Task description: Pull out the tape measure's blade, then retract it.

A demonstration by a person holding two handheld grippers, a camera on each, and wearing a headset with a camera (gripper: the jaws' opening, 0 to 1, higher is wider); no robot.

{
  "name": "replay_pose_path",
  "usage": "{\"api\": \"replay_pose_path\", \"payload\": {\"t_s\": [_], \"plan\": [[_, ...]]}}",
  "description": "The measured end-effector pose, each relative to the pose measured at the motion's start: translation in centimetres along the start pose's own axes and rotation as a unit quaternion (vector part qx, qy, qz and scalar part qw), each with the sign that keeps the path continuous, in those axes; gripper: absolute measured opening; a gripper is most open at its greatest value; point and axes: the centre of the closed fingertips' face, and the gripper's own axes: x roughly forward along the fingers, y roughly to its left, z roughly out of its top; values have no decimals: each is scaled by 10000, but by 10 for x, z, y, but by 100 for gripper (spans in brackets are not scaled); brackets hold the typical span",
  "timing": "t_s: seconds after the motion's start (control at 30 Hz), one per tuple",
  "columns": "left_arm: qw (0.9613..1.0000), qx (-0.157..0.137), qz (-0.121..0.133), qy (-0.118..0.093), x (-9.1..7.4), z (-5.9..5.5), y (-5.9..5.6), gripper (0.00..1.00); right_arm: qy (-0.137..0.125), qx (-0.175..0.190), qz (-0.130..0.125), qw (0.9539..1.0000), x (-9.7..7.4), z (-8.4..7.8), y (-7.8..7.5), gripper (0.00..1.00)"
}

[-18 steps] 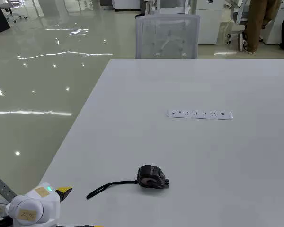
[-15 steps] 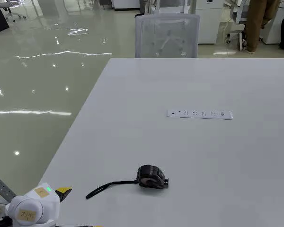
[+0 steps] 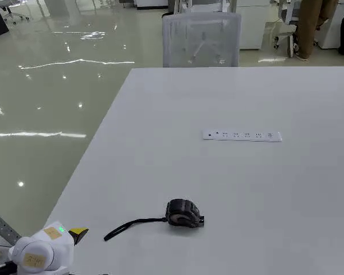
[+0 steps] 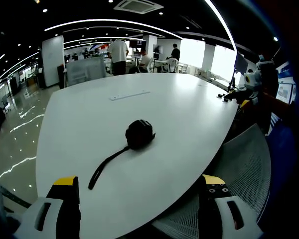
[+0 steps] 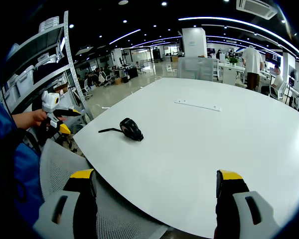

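Note:
A black tape measure [image 3: 184, 213] lies near the white table's front edge, its blade inside the case. Its black wrist strap [image 3: 129, 227] trails off to the left. My left gripper [image 3: 74, 236] hangs off the table's front left corner, well short of the strap. In the left gripper view the tape measure [image 4: 139, 133] sits ahead of my left gripper [image 4: 139, 181], whose jaws stand wide apart with nothing between them. My right gripper [image 5: 156, 175] is open too, off the table's edge, with the tape measure [image 5: 131, 128] far ahead on its left.
A white power strip [image 3: 242, 136] lies flat at mid-table. A grey mesh chair [image 3: 202, 41] stands at the far edge. Another mesh chair back [image 4: 244, 164] sits just below the near edge. People stand in the room behind. The glossy floor [image 3: 40, 103] lies to the left.

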Motion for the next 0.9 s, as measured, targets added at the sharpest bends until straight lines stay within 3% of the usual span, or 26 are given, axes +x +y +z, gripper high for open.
{"api": "replay_pose_path", "payload": {"t_s": [0.27, 0.9], "plan": [[10000, 46, -17, -13, 10, 7, 4, 96, 60, -117, 104, 9999, 11, 4, 0, 97], [9994, 184, -282, 46, 41, 20, 0, 96, 211, -326, 343, 9987, 38, 11, 4, 96]]}}
